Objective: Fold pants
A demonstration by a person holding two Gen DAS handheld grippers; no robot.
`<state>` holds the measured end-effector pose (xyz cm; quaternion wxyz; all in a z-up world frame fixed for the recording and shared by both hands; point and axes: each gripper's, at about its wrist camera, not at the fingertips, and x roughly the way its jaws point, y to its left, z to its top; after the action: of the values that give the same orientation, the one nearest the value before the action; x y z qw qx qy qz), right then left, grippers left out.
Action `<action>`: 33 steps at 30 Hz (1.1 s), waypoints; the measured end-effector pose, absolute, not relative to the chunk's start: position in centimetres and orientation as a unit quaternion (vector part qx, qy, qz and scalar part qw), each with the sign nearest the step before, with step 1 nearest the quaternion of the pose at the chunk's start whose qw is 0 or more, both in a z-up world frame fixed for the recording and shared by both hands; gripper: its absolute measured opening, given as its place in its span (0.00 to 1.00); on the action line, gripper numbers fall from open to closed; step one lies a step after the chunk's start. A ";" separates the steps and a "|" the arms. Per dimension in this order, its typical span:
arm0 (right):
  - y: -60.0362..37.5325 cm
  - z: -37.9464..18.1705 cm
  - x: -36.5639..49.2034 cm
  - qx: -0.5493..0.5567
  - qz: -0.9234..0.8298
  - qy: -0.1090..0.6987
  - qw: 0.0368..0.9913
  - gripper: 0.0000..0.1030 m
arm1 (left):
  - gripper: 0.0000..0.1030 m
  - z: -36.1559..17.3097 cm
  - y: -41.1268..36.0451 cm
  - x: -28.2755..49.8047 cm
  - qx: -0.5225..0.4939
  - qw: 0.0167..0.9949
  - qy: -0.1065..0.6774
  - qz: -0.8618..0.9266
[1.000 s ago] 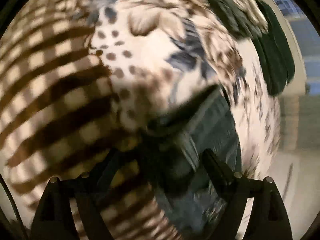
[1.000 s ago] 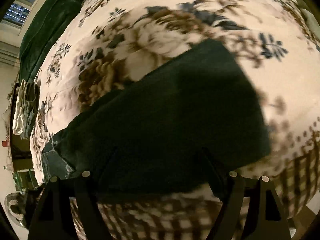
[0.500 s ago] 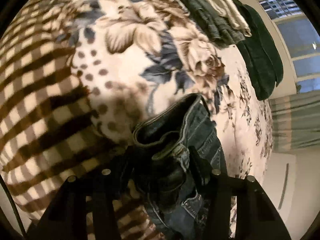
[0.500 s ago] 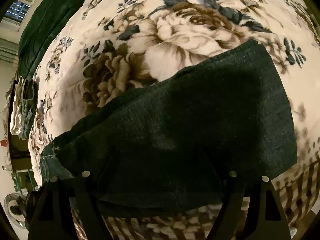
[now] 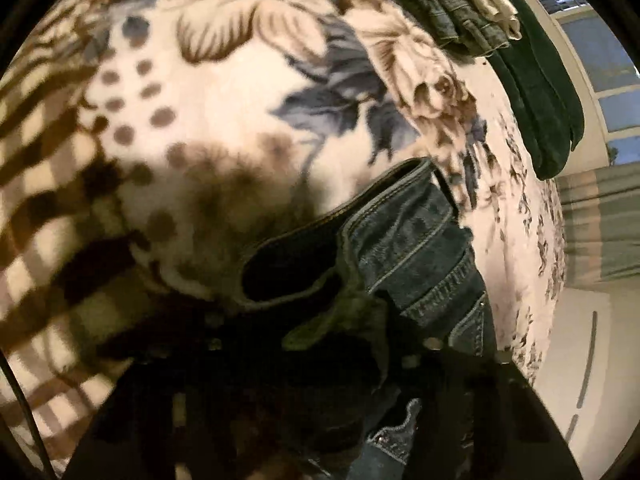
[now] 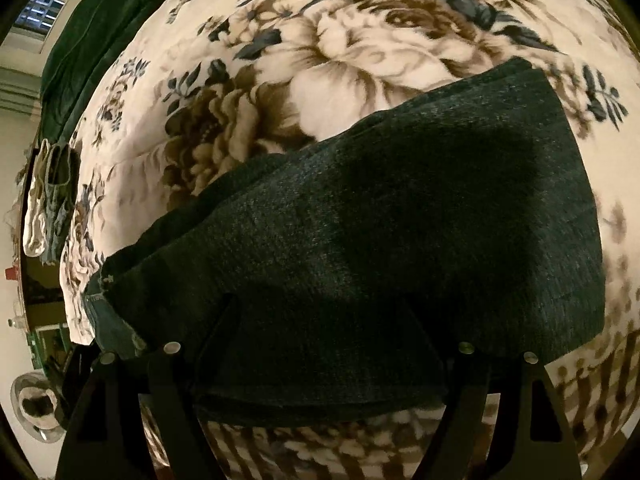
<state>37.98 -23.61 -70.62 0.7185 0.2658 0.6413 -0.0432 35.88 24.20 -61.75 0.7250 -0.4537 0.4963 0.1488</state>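
Observation:
Dark blue jeans lie on a floral blanket. In the left wrist view the waistband end (image 5: 404,248) bunches up right in front of my left gripper (image 5: 320,344), whose fingers sit in dark shadow and appear closed on the denim. In the right wrist view the folded dark denim panel (image 6: 400,232) spreads flat over the blanket. My right gripper (image 6: 320,300) is open, its fingers (image 6: 216,340) wide apart and resting low on the near edge of the panel.
The floral blanket (image 5: 248,80) covers a bed, with a checked border (image 5: 48,184) near me. Folded clothes (image 5: 460,4) and a dark green cushion (image 5: 540,92) lie at the far side. The same green cushion (image 6: 96,28) shows in the right view.
My left gripper has closed in on the waistband, from wide open to narrow around the denim. The denim panel has settled flat and spread further in front of my right gripper.

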 end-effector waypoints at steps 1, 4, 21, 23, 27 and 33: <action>-23.6 -70.7 38.0 0.264 -0.041 0.642 0.719 0.80 | 0.34 -61.2 24.1 35.7 -0.450 0.730 0.492 0.150; -23.5 -70.7 38.0 0.259 -0.038 0.643 0.720 0.80 | 0.28 -59.0 23.5 35.4 -0.433 0.745 0.482 0.155; -27.9 -69.1 36.3 0.303 -0.008 0.621 0.723 0.80 | 0.25 -44.7 1.8 37.2 -0.214 0.870 0.434 -0.098; -29.6 -68.7 35.8 0.315 -0.008 0.617 0.721 0.79 | 0.25 -47.4 -3.3 37.5 -0.164 0.856 0.469 -0.143; -33.3 -68.1 35.2 0.329 -0.009 0.613 0.718 0.80 | 0.25 -54.6 -8.6 37.6 -0.089 0.818 0.543 -0.168; -35.7 -67.3 36.5 0.351 0.048 0.609 0.710 0.80 | 0.37 -55.6 -9.4 37.4 -0.053 0.808 0.557 -0.185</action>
<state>36.48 -35.66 -67.26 0.7099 0.3510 0.6088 0.0476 37.41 -9.37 -55.61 0.8080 -0.0530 0.5568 -0.1852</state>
